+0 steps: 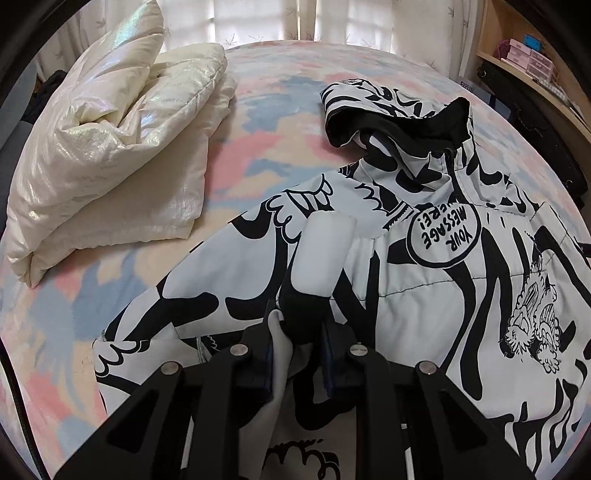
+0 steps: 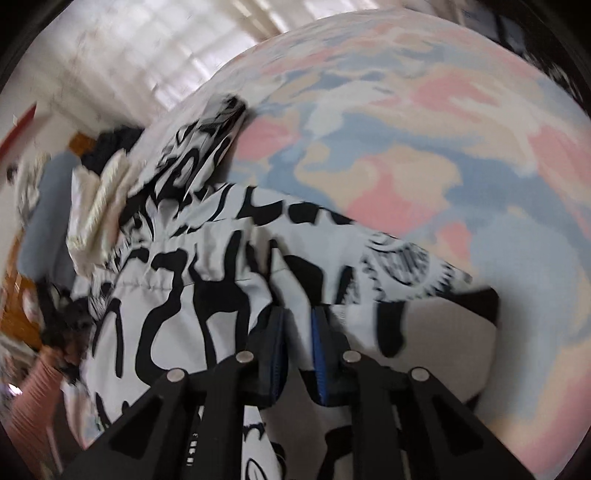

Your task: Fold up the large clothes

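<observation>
A white jacket with black cartoon print lies on the bed, its hood toward the far side. My left gripper is shut on a bunched fold of the jacket near its cuff, the sleeve end sticking up between the fingers. My right gripper is shut on another part of the same jacket; this view is blurred. The fabric hangs over both sets of fingers and hides the tips.
The bed has a pastel pink, blue and cream cover, also in the right wrist view. A folded shiny cream puffer jacket lies at the far left. Curtains hang behind. A shelf with boxes stands at right.
</observation>
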`<act>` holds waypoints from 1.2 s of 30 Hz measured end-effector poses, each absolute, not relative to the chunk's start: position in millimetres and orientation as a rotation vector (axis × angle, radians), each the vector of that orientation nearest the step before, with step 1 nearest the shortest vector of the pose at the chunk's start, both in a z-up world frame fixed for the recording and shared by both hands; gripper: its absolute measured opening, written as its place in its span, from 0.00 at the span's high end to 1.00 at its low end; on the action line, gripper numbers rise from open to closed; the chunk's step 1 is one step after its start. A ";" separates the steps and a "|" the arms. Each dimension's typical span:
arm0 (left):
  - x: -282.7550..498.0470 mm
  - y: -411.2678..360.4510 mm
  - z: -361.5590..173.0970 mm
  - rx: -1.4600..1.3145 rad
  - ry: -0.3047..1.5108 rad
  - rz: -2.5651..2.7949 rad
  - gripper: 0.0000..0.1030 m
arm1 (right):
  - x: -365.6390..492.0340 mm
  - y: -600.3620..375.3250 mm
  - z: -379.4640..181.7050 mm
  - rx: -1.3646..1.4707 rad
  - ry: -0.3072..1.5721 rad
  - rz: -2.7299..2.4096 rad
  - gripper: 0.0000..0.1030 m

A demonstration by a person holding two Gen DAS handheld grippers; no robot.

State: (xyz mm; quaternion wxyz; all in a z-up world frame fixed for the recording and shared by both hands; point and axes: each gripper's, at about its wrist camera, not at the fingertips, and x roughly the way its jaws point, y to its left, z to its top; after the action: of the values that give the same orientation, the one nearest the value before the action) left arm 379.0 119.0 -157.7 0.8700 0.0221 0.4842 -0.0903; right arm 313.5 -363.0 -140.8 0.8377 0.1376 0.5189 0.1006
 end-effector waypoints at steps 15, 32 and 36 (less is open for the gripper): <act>337.6 99.7 -72.4 0.138 0.727 0.026 0.93 | 265.7 -319.2 -63.8 -0.004 0.747 -0.183 0.99; 409.1 144.6 -167.7 -0.094 0.904 0.120 0.66 | 341.9 -339.9 -150.5 0.146 0.888 -0.327 0.97; 403.0 160.0 -160.0 -0.170 0.887 0.096 0.58 | 329.9 -368.3 -135.1 0.345 0.875 -0.203 0.91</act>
State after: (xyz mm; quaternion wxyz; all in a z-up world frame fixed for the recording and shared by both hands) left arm 403.0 160.0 -160.0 0.8987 -0.0819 0.4283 0.0464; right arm 329.9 -368.3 -135.1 0.8866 0.1658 0.4207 -0.0977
